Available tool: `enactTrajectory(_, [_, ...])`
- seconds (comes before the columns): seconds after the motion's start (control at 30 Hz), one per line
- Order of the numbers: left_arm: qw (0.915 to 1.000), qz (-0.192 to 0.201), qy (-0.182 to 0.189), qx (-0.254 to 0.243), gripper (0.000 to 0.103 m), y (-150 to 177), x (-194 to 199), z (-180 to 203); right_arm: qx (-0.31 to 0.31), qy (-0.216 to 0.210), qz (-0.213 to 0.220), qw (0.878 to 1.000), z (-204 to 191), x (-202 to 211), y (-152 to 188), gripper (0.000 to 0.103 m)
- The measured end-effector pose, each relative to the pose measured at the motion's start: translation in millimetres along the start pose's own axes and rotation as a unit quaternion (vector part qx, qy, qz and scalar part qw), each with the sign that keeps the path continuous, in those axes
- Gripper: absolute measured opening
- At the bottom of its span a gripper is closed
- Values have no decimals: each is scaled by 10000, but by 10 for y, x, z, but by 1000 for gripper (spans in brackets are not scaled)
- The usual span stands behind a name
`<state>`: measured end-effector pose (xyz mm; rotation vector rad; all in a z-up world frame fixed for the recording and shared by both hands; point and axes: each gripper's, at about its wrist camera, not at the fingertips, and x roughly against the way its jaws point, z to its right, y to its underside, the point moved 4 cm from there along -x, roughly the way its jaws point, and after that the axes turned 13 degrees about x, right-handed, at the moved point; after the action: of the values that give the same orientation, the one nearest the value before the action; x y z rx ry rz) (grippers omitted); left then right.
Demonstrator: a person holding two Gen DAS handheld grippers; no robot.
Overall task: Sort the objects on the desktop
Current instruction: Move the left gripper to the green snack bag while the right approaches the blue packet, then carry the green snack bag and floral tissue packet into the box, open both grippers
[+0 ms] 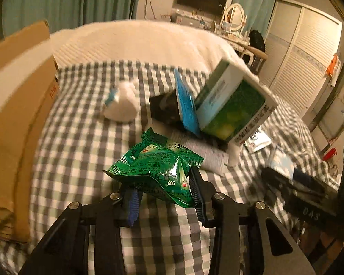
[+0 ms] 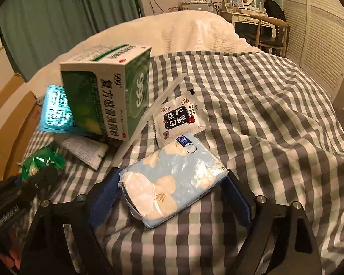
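A checked bedspread (image 2: 252,105) is covering the bed. Toward its left side, a green and white medicine box (image 2: 107,96) is tilting over a blue sachet (image 2: 55,112). Just in front of that box, the left hand-held gripper (image 1: 164,197) is clenching a green sachet (image 1: 158,165). To the box's right, the right hand-held gripper (image 2: 169,197) is grasping a pale blue tissue pack (image 2: 172,178), near a white wipe packet (image 2: 181,116).

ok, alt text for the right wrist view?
The right gripper holds a light blue floral tissue pack between its fingers above a grey checked bedspread. Behind it lie a white wet-wipe sachet and a tilted green-and-white 999 medicine box; the left gripper with a green packet shows at the left edge.
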<state>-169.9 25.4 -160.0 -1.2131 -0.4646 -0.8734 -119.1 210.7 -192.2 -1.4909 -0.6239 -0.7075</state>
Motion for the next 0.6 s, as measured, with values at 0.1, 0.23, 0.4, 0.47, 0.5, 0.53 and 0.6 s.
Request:
enactTrajectory(0.1, [9999, 83, -31, -68, 40, -53, 99, -7, 29, -71, 81, 9999, -28, 146, 29, 87])
enactTrajectory(0.23, [9999, 74, 52, -95, 38, -68, 201, -13, 232, -169, 37, 9996, -129, 334, 79, 87])
enactTrajectory(0.4, [9994, 302, 186, 1, 38, -190, 415, 65, 419, -171, -65, 9990, -258, 628, 158, 87])
enactTrajectory(0.47, [9988, 450, 198, 18, 38, -278, 555, 61, 513, -179, -14, 9985, -306, 788, 154, 87])
enactTrajectory(0.5, [9983, 548, 187, 29, 38, -330, 646, 49, 562, -186, 7, 9982, -338, 868, 146, 87])
enactTrajectory(0.53, [9978, 636, 163, 57, 38, -394, 746, 21, 628, -191, 27, 9978, -382, 963, 111, 87])
enactTrajectory(0.6, [9965, 796, 118, 206, 38, -554, 929, -69, 740, -230, 104, 9969, -466, 1094, 22, 87])
